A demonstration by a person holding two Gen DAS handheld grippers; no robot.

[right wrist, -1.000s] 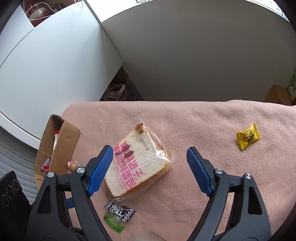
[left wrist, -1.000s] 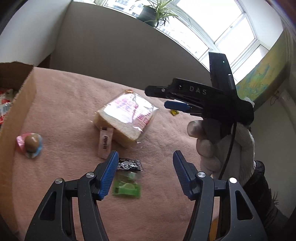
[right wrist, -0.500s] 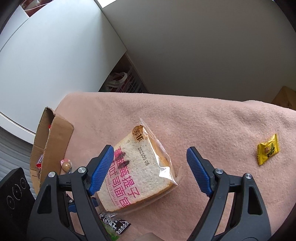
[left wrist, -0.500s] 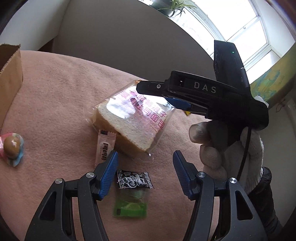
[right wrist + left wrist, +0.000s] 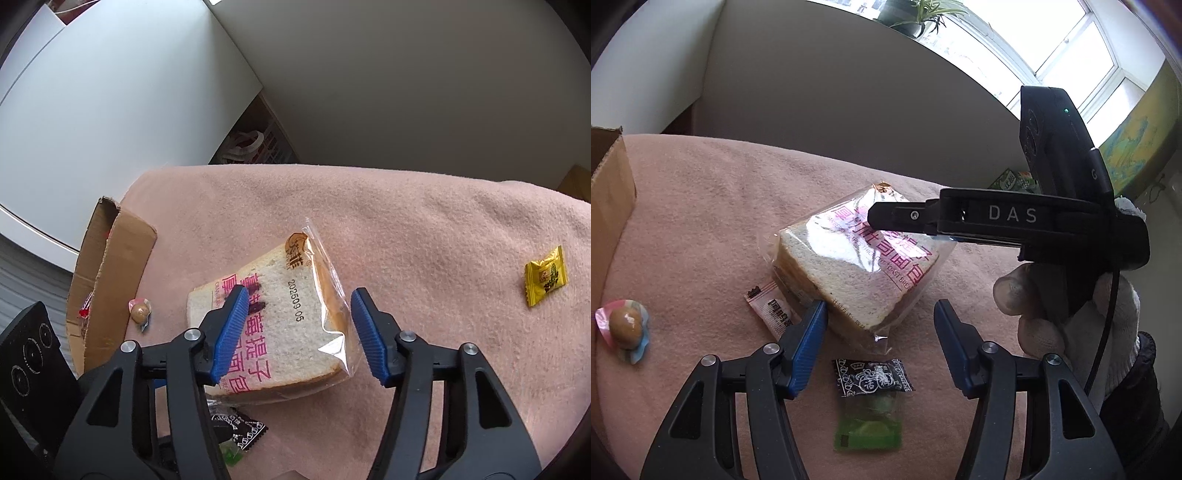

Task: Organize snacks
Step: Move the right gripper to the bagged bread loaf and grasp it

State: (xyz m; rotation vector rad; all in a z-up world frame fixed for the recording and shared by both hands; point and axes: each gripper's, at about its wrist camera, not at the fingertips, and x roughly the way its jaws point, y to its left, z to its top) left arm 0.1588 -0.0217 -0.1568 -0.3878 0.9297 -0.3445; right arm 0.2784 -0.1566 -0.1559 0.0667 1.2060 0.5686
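Bread pack (image 5: 280,325): a bagged slab of sliced toast bread with pink lettering, lay flat in the middle of the pink blanket (image 5: 424,229). Everything else below is placed off this pack.

Right gripper (image 5: 295,332): hovered right over the bread pack with its blue fingers (image 5: 231,328) spread wide, one over the printed face and one past the clear bag edge. Wasn't pinching anything as far as I could see.

Left gripper (image 5: 879,343): also wide open, holding nothing, its tips at the near corner of the bread pack.

Gloved hand (image 5: 1067,317): white knit glove wrapped round the right gripper's handle, off to the side of the bread pack.

Black sachet (image 5: 871,376): just beside the bread pack's near corner, not touching it from what I could tell.

Green candy (image 5: 868,428): tucked against the black sachet, on the side away from the bread.

White-and-red sachet (image 5: 772,306): partly under the bread pack's edge.

Round candy in pastel wrapper (image 5: 624,326): well apart from the bread, near the cardboard box (image 5: 110,280).

Yellow candy (image 5: 546,276): alone, well apart on the opposite side of the bread from the box.
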